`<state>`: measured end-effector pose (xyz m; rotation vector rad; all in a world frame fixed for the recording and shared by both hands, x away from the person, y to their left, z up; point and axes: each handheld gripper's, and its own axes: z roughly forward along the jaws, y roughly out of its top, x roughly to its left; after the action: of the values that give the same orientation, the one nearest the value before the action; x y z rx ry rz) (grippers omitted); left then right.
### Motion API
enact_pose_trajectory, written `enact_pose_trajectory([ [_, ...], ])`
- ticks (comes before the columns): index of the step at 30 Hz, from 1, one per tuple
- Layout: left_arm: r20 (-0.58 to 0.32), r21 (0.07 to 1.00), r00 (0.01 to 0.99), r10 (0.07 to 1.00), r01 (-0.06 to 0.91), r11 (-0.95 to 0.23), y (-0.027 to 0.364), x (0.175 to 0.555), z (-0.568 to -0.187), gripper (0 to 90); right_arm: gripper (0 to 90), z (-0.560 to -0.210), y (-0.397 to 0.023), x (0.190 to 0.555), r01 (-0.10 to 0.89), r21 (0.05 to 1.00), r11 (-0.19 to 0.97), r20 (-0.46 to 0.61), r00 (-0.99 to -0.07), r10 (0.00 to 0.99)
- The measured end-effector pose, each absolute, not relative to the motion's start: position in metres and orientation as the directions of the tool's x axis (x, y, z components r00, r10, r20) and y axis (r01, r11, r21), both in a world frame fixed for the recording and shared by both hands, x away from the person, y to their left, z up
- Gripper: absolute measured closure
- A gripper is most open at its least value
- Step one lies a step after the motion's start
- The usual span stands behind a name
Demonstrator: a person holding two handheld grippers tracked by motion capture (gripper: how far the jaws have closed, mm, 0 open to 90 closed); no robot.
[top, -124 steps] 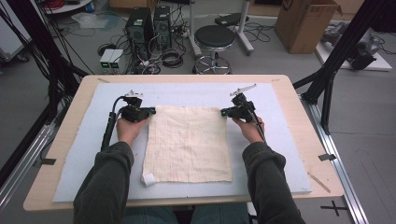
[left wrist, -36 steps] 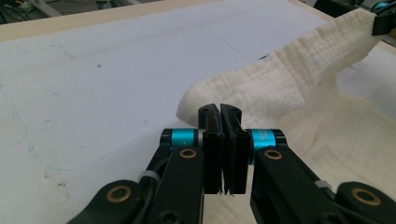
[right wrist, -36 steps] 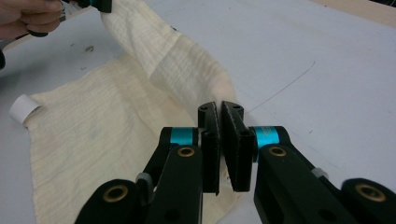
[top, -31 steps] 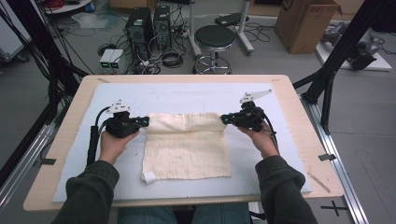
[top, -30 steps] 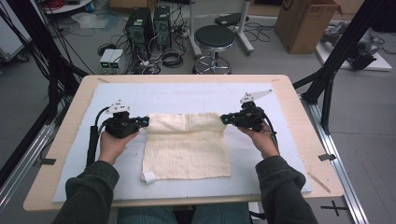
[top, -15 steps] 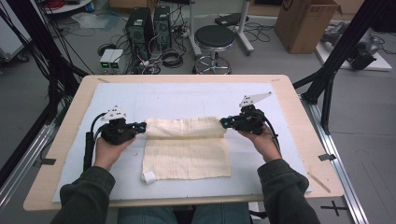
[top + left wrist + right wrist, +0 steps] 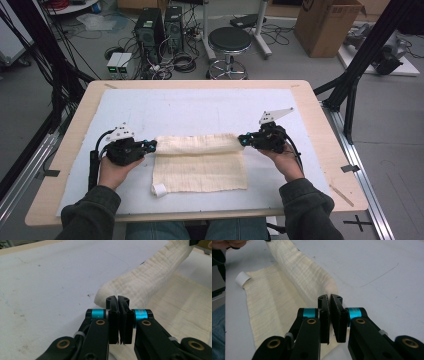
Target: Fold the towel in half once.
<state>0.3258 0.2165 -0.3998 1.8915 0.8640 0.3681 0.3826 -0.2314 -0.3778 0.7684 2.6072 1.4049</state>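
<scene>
A cream cloth (image 7: 200, 165) lies on the white mat, its far edge lifted and folded toward the person. My left gripper (image 7: 150, 145) is shut on the cloth's far left corner, and my right gripper (image 7: 243, 140) is shut on the far right corner. In the left gripper view the black jaws (image 7: 118, 303) pinch the cloth (image 7: 150, 277), which stretches away as a raised band. In the right gripper view the jaws (image 7: 329, 302) clamp the cloth (image 7: 294, 272) the same way. A white label (image 7: 159, 189) curls at the cloth's near left corner.
The white mat (image 7: 200, 107) covers a wooden table (image 7: 330, 130). A stool (image 7: 230, 42), computer towers (image 7: 155, 27), cables and a cardboard box (image 7: 325, 22) stand on the floor beyond. Black frame posts (image 7: 365, 55) rise at the right and left.
Both grippers have drawn the cloth's far edge toward the person, folding it over the rest. The left hand has moved more than the right. The cloth's visible area is shorter.
</scene>
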Motion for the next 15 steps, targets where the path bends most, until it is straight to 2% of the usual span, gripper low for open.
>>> enact_pose_trajectory([
  [15, -0.093, 0.862, 0.736, 0.671, 0.397, -0.316, 0.211, 0.308, -0.405, 87.0, 85.5, -0.398, -0.239, 0.365, 0.403, 0.795, 0.453, 0.173, -0.867, 0.467],
])
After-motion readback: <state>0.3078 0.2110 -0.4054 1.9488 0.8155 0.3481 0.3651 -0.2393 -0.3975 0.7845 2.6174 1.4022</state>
